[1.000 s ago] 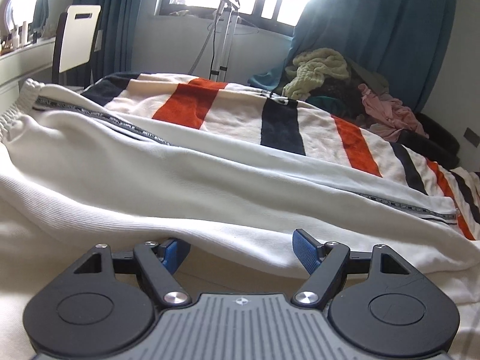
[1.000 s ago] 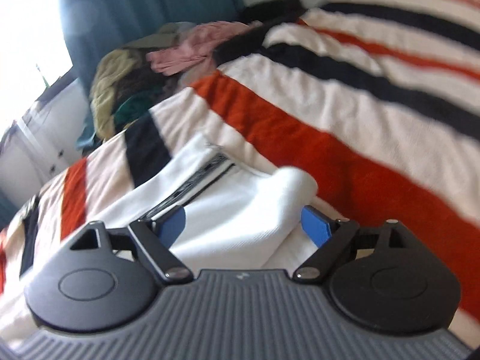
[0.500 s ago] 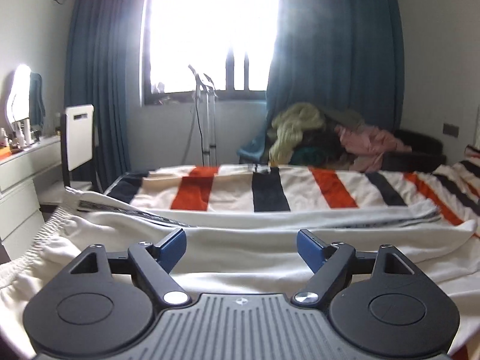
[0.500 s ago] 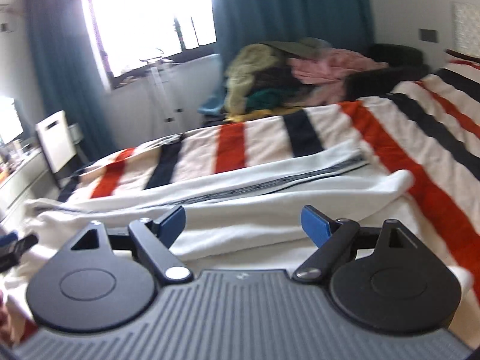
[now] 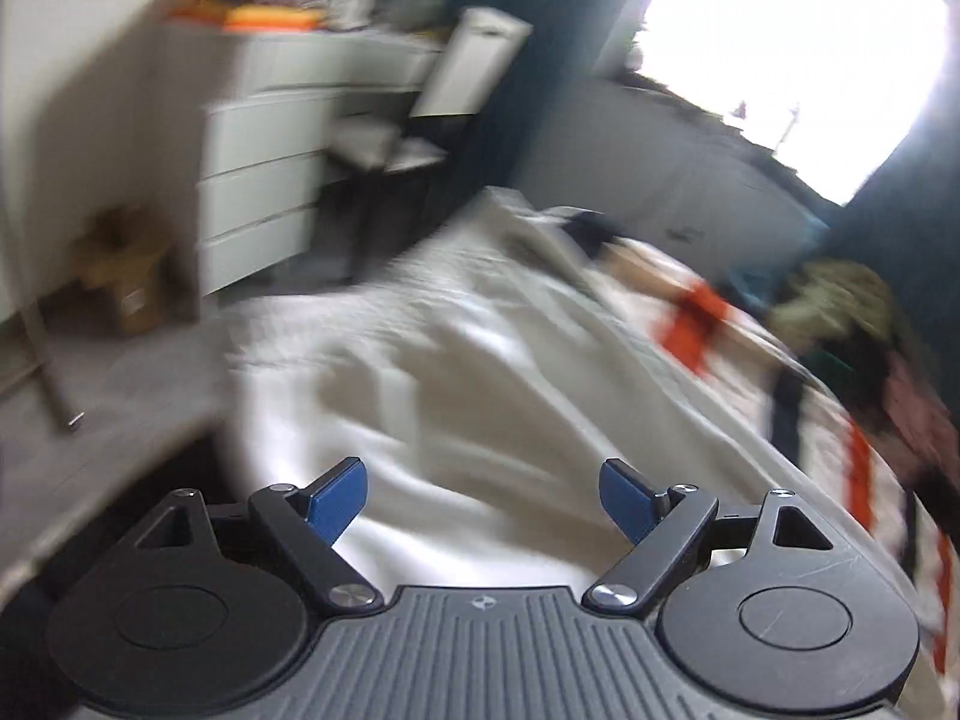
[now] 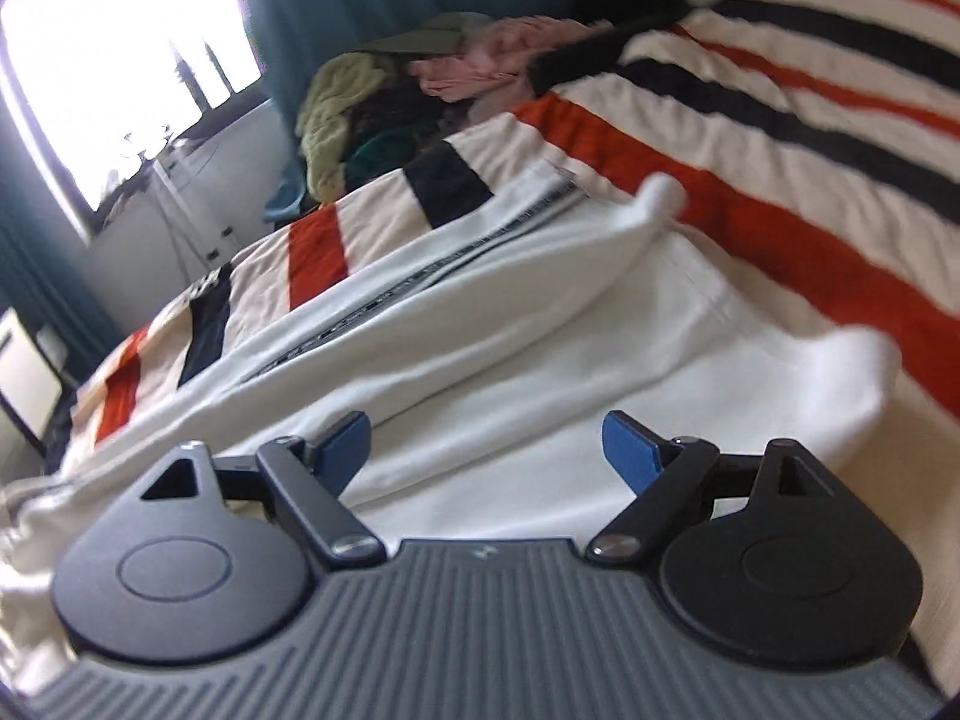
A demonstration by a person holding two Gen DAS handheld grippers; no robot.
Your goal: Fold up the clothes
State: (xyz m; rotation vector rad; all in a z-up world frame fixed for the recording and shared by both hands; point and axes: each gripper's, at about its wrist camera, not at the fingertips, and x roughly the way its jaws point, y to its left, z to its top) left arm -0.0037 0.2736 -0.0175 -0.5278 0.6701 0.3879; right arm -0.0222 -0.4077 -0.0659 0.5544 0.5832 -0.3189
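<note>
Left gripper: jaws opening, wide apart, nothing gripped. White trousers spread ahead of and below blue fingertips; cloth rumpled in broad folds, heavily blurred. Drawers far left of tool.

Right gripper: jaws wide apart, empty. Trousers directly ahead and beneath, flat on striped blanket, legs stacked lengthwise. Ribbed white knit, dark patterned tape along side seam, cuffs ahead right of tool. Clothes pile far ahead, beyond blanket.
</note>
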